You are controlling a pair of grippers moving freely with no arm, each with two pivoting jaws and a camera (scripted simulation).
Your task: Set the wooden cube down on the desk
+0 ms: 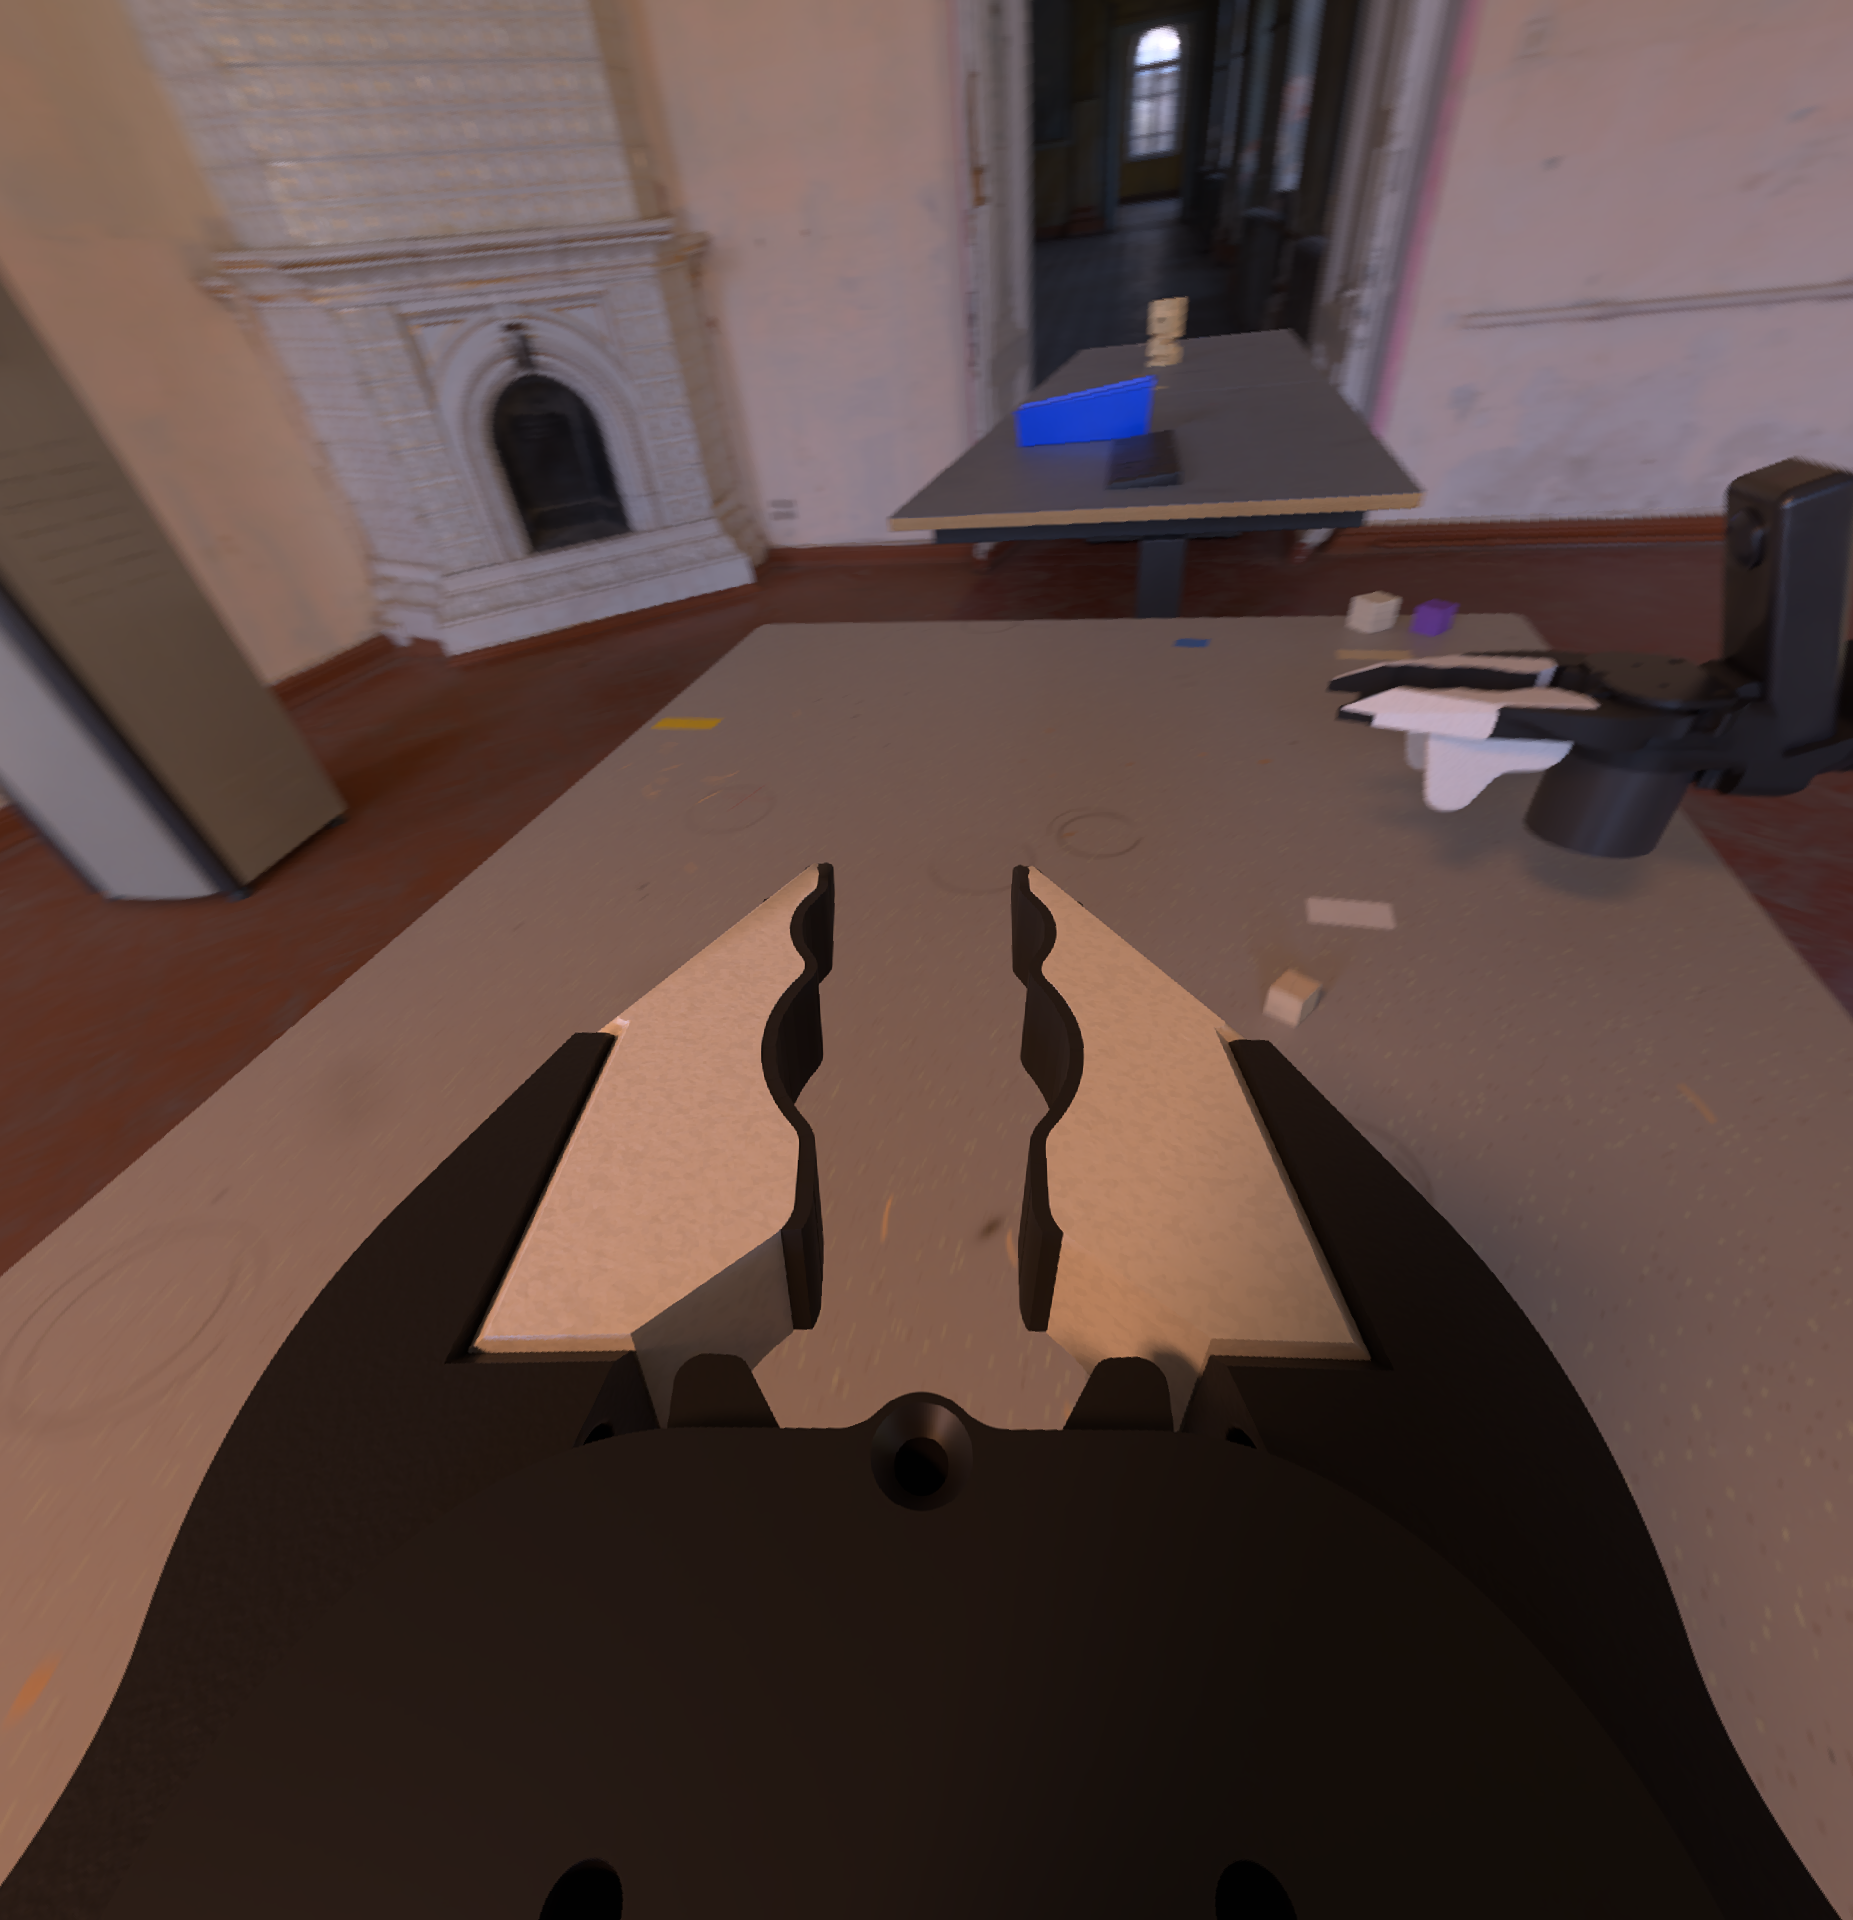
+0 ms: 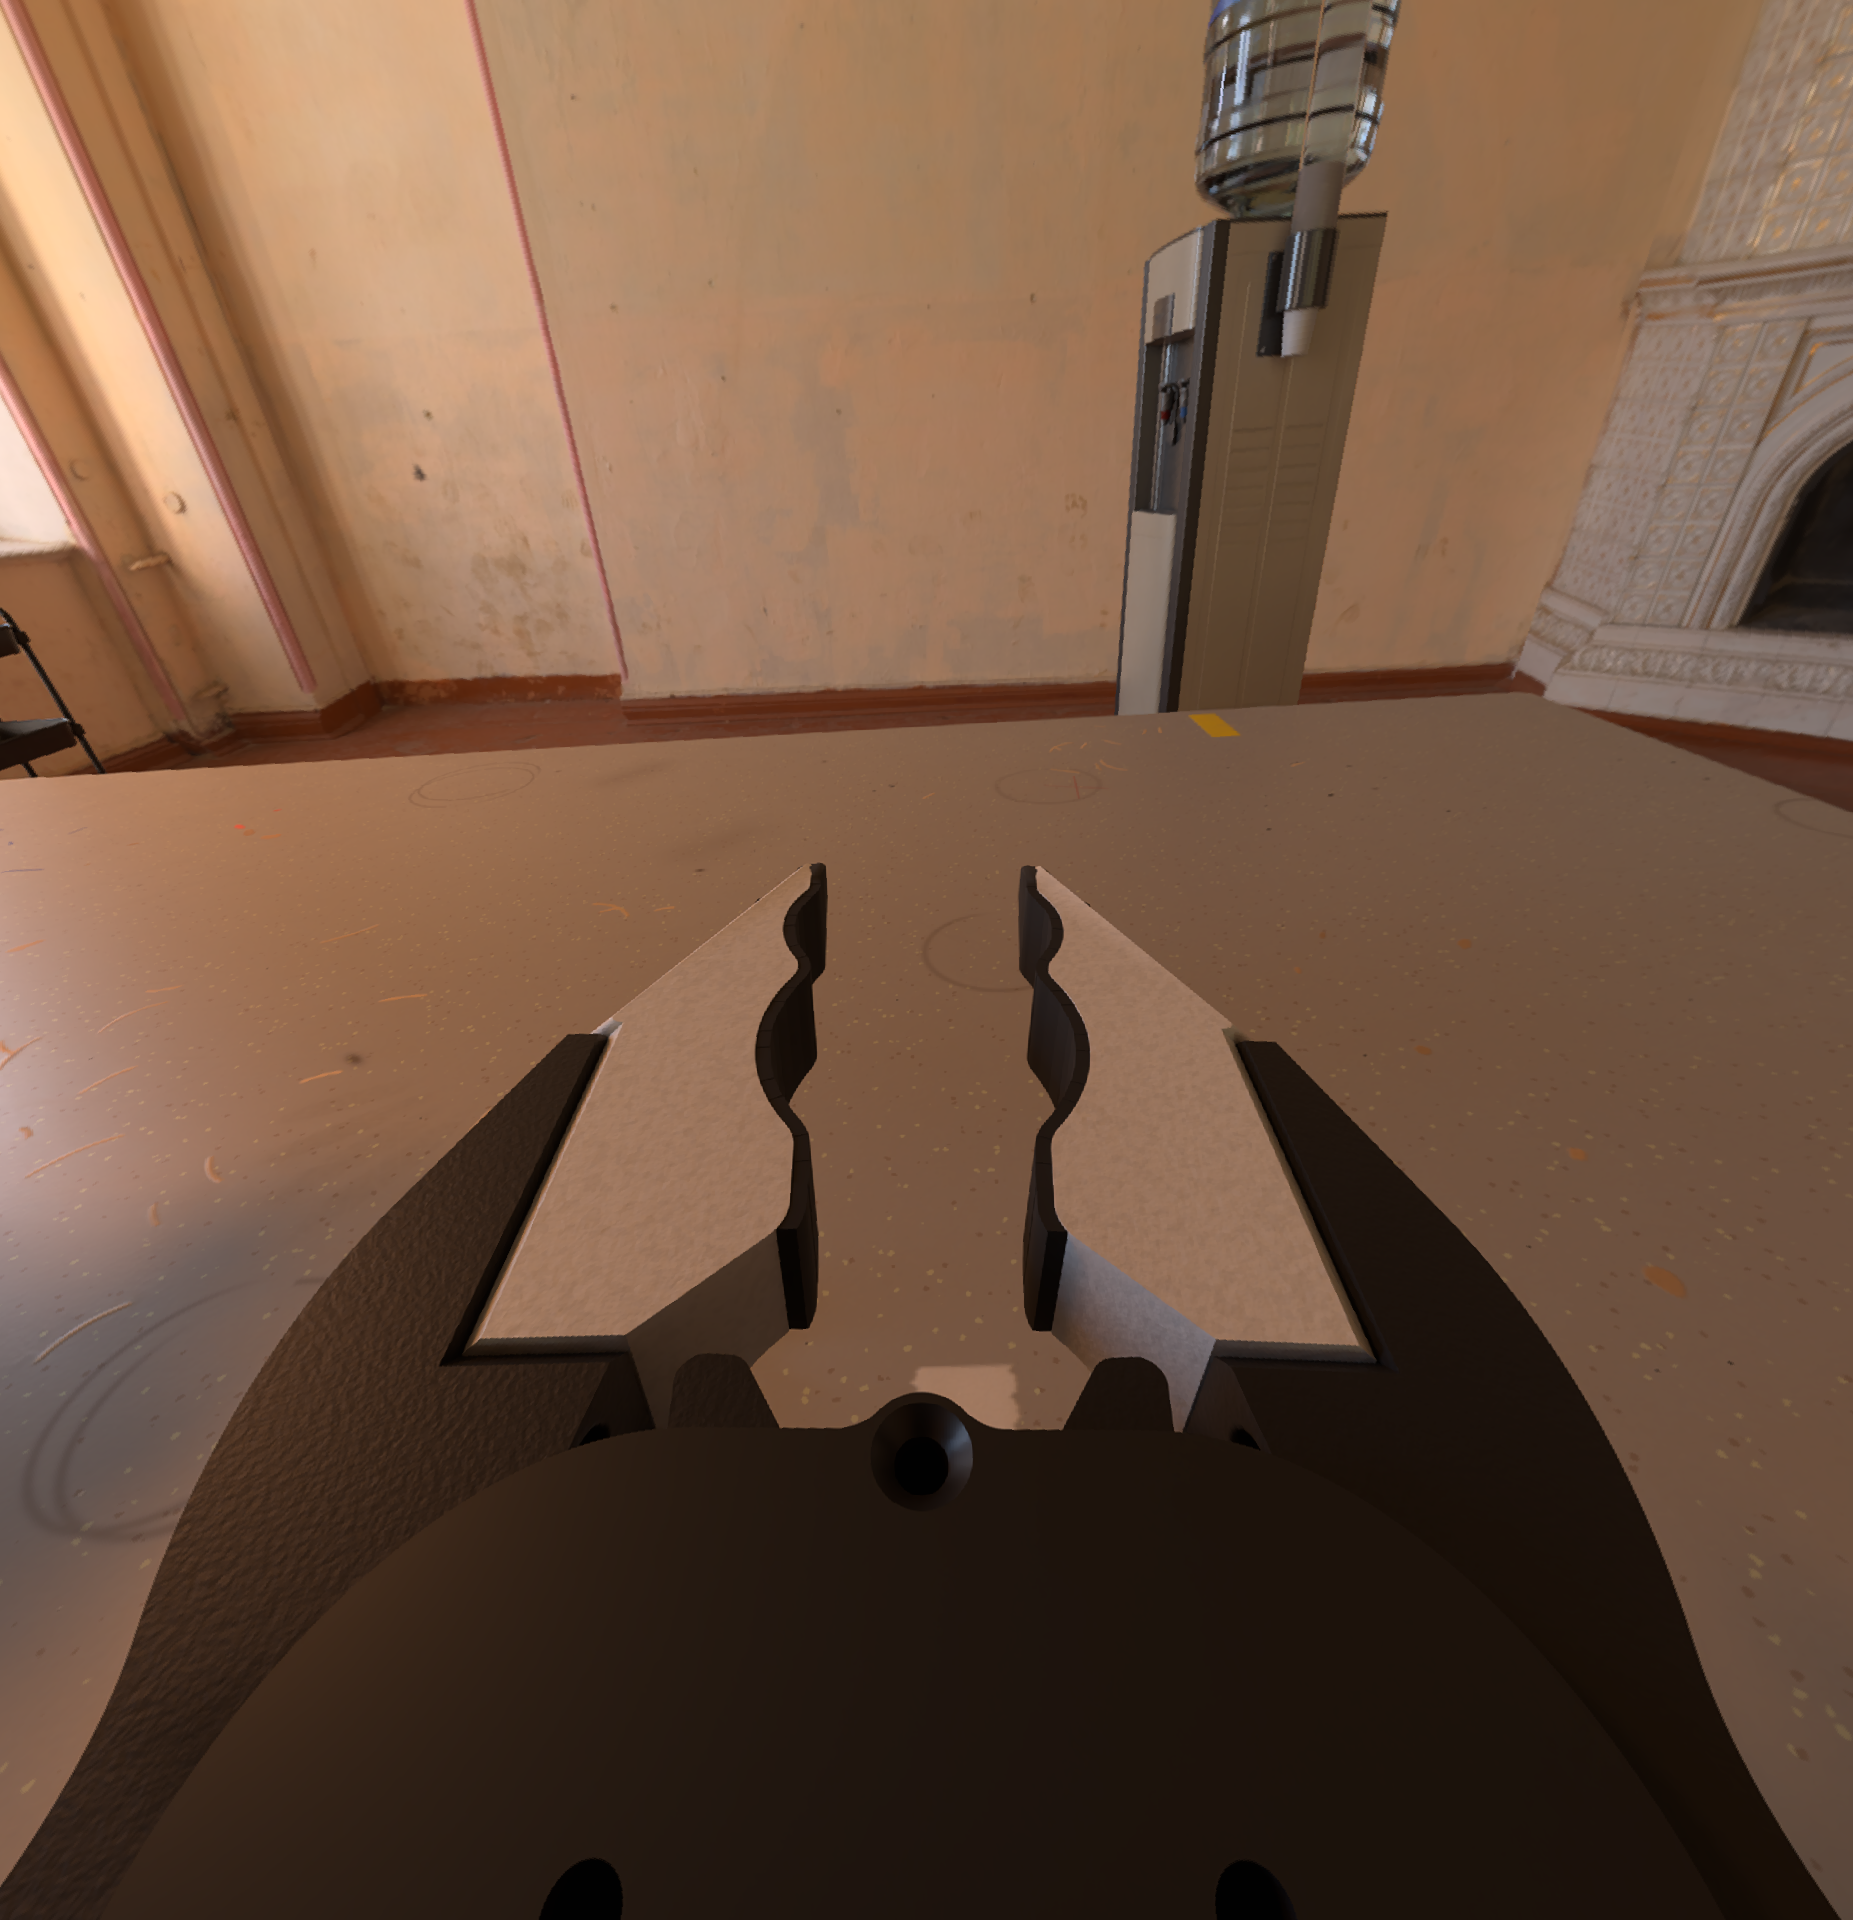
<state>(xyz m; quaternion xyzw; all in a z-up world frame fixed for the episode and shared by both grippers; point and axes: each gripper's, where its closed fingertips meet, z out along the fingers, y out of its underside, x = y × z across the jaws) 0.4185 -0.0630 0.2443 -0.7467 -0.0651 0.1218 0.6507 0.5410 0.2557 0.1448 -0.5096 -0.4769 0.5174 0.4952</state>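
A small pale wooden cube (image 1: 1293, 997) rests on the beige desk (image 1: 1109, 1091), to the right of my left gripper (image 1: 922, 878) and apart from it. My left gripper is open and empty, held low over the desk. My right gripper (image 2: 922, 878) is open and empty over the desk (image 2: 382, 987). It also shows in the left wrist view (image 1: 1340, 696), turned on its side at the desk's far right, beyond the cube. The cube does not show in the right wrist view.
A second pale cube (image 1: 1374, 611) and a purple cube (image 1: 1434, 617) sit at the desk's far right edge. A flat white patch (image 1: 1350, 913) lies near the wooden cube. A grey table (image 1: 1161, 488) with a blue block stands beyond. A water cooler (image 2: 1244, 457) stands past the desk.
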